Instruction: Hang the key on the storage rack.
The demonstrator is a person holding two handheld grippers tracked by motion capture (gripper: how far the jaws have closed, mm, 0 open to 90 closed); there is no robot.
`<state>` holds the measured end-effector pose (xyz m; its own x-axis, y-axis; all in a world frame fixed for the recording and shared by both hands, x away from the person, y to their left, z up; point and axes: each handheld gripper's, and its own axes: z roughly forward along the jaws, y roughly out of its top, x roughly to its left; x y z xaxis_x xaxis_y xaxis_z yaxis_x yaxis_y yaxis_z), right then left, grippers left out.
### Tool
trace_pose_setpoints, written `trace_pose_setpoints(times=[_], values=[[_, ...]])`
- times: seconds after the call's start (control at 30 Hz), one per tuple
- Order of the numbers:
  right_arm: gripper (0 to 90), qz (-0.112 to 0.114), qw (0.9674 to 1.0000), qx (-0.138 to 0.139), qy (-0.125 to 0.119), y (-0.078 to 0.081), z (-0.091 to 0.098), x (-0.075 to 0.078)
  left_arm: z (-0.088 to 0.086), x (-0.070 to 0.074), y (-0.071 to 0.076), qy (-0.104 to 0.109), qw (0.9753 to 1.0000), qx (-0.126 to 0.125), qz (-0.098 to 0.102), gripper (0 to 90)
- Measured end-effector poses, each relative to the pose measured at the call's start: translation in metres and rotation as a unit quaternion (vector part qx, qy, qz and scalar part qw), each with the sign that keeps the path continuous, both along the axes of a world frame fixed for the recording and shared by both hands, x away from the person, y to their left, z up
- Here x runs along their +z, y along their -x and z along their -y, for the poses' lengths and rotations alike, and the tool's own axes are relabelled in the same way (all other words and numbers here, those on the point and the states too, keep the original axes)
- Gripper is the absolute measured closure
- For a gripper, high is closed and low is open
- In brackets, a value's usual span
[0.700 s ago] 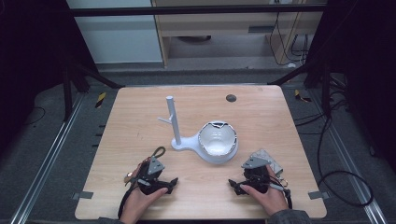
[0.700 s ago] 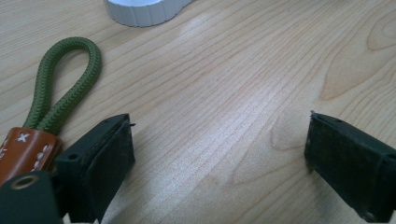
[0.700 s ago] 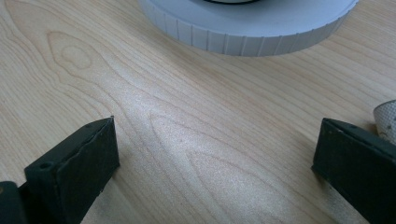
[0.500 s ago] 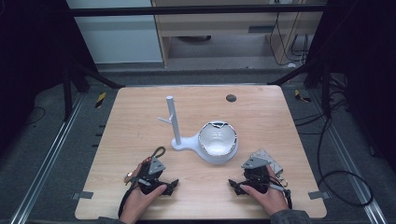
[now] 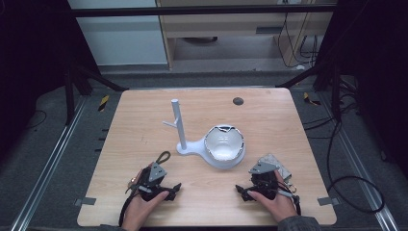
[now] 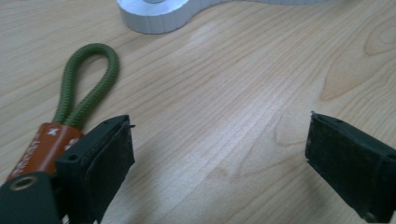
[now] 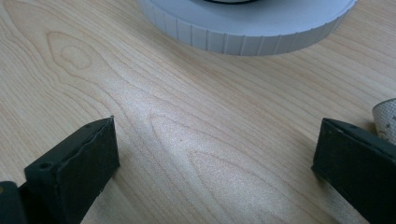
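- Wooden table (image 5: 269, 120), pale grain, bearing everything below.
- Nearest, at the front edge: left gripper (image 5: 168, 191) in the person's left hand (image 5: 144, 204), lying on the table, fingers (image 6: 100, 165) spread wide with bare wood between them, holding nothing.
- Just beside its left finger in the left gripper view: an olive-green cord loop (image 6: 88, 86) running out of an orange-brown sleeve (image 6: 44, 149), flat on the wood; seen from above as a small loop (image 5: 162, 157) beyond the grey plate.
- Also at the front edge, well apart to the right: right gripper (image 5: 245, 192) in the right hand (image 5: 276, 204), resting on the table, fingers (image 7: 77, 170) wide apart, nothing but wood between.
- Touching or just beside the right gripper on its far side: a light grey, speckled flat piece (image 5: 276, 163); a corner of it at the right edge of the right gripper view (image 7: 385, 119). Cannot tell what kind of piece.
- Farther in, near mid-table: white stand (image 5: 190, 147) with ribbed rim, an upright post (image 5: 177, 120) with a short side branch at its left end.
- On the stand's round right end: white bowl (image 5: 223, 144), mouth up, rim chipped at the far side.
- Farthest, near the back edge: small dark round spot (image 5: 237, 101) in the table.
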<state>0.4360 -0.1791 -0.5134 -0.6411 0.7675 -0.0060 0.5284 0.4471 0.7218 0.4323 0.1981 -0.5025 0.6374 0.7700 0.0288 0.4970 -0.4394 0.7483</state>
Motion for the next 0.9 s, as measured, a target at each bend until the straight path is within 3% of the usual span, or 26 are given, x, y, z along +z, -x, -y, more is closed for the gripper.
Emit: trace_pose_setpoints(times=[0.23, 0.67, 0.8, 0.83, 0.87, 0.9], values=[[0.2, 0.0, 1.0, 0.0, 0.0, 0.0, 0.0, 0.0, -0.014, 0.007, 0.0, 0.013, 0.9998, 0.017, 0.003, 9.0], [0.2, -0.001, 1.0, -0.001, 0.001, -0.001, 0.001, 0.0, -0.047, 0.028, -0.008, 0.013, 0.9989, 0.045, 0.007, 12.9], [0.2, -0.002, 1.0, -0.001, 0.0, -0.001, 0.001, 0.0, -0.055, 0.035, -0.018, -0.013, 0.9984, 0.053, -0.011, 14.8], [0.2, 0.001, 1.0, 0.001, 0.003, -0.001, 0.001, 0.0, -0.057, 0.037, -0.025, -0.036, 0.9979, 0.047, -0.028, 17.7], [0.2, 0.001, 1.0, 0.001, 0.003, -0.001, 0.001, 0.0, -0.057, 0.037, -0.025, -0.036, 0.9979, 0.047, -0.028, 20.2], [0.2, 0.001, 1.0, 0.0, 0.003, -0.001, 0.001, 0.0, -0.059, 0.041, -0.032, -0.053, 0.997, 0.045, -0.034, 23.1]])
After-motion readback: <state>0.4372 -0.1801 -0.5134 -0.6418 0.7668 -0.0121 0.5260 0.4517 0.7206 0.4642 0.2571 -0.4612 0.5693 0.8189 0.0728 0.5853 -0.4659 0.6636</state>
